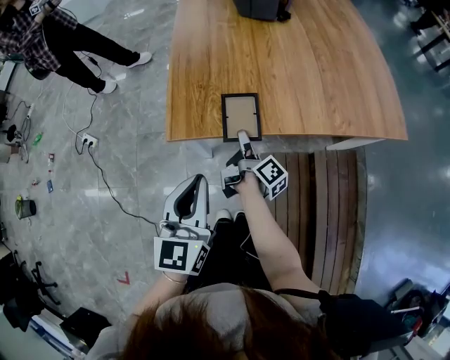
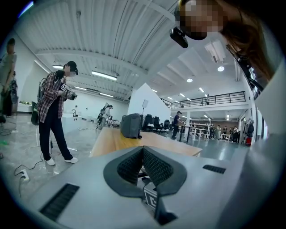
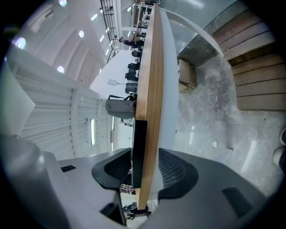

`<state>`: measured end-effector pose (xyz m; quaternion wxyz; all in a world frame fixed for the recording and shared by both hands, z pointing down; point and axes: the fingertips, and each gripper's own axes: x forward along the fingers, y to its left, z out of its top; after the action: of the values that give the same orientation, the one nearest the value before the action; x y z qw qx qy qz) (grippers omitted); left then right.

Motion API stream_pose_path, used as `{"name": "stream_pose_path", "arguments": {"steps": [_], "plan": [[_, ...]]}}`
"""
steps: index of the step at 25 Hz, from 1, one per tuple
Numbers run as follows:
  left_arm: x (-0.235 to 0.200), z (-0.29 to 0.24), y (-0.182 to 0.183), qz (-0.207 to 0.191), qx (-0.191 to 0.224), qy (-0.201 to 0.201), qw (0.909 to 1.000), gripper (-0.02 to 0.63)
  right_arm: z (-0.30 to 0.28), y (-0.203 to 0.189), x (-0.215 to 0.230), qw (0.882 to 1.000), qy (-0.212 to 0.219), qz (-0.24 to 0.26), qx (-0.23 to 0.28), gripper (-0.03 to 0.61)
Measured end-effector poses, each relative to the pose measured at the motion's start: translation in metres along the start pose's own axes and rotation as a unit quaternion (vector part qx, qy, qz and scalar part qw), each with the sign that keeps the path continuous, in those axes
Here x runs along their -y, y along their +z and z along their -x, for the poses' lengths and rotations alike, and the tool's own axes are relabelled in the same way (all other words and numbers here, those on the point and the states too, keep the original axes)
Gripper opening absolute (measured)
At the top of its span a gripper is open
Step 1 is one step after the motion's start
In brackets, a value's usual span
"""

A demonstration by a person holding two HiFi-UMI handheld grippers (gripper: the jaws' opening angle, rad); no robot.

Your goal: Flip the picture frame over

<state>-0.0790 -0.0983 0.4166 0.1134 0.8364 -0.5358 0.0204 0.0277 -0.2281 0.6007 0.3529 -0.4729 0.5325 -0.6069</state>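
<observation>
- Two grippers are in view; only the right gripper (image 1: 243, 139) is at the picture frame (image 1: 241, 117).
- The black frame lies flat on the wooden table (image 1: 316, 70), at the near edge, long side pointing away from the person.
- In the right gripper view the claw is partly open. One jaw is on top of the frame's near end and the other is under the tabletop, so the frame and the table edge both stand between the pads.
- The upper pad is close against the frame. Whether it presses on it cannot be told.
- The left gripper (image 1: 198, 181) hangs low beside the person's legs, well short of the table. Its jaws are closed together with nothing between them.
- A dark bag (image 1: 261, 8) sits at the far end of the table.
- A person in a plaid shirt (image 1: 39, 39) stands on the grey floor to the left.
</observation>
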Motion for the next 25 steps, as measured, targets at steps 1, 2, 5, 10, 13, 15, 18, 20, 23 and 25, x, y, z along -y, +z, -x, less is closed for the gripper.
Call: {"name": "stream_pose_path", "arguments": {"steps": [1,2,5,10,13,15,18,20,23,25], "plan": [[0.000,0.000,0.000,0.000,-0.001,0.000,1.0000,0.006,0.001,0.001,0.001,1.000,0.000,-0.002,0.007,0.202],[0.000,0.000,0.000,0.000,-0.001,0.000,1.0000,0.006,0.002,0.002,0.000,1.000,0.002,-0.006,0.012,0.192],[0.000,-0.001,0.002,-0.001,0.000,-0.001,1.0000,0.006,0.002,0.003,-0.001,1.000,0.005,-0.014,0.018,0.181],[0.000,-0.002,0.001,-0.002,0.000,-0.002,1.0000,0.006,0.003,0.003,0.001,0.999,-0.001,-0.025,0.022,0.173],[0.004,0.001,0.004,-0.003,0.001,-0.004,1.0000,0.006,0.011,0.003,-0.006,0.999,0.006,-0.030,0.031,0.131],[0.004,-0.001,0.003,-0.003,0.001,-0.004,1.0000,0.006,0.013,0.003,-0.008,0.999,0.007,-0.023,0.035,0.087],[0.003,-0.003,0.002,-0.004,0.001,-0.005,1.0000,0.006,0.010,0.003,-0.006,0.999,0.004,-0.021,0.036,0.087],[0.003,-0.003,0.002,-0.004,0.001,-0.005,1.0000,0.006,0.010,0.003,-0.005,0.999,0.003,-0.023,0.038,0.087],[0.007,-0.003,0.000,-0.005,0.000,-0.006,1.0000,0.006,0.013,0.007,-0.004,0.999,0.003,-0.019,0.043,0.087],[0.008,-0.005,0.000,-0.005,0.000,-0.006,1.0000,0.006,0.015,0.010,-0.007,0.999,0.003,0.004,0.050,0.086]]}}
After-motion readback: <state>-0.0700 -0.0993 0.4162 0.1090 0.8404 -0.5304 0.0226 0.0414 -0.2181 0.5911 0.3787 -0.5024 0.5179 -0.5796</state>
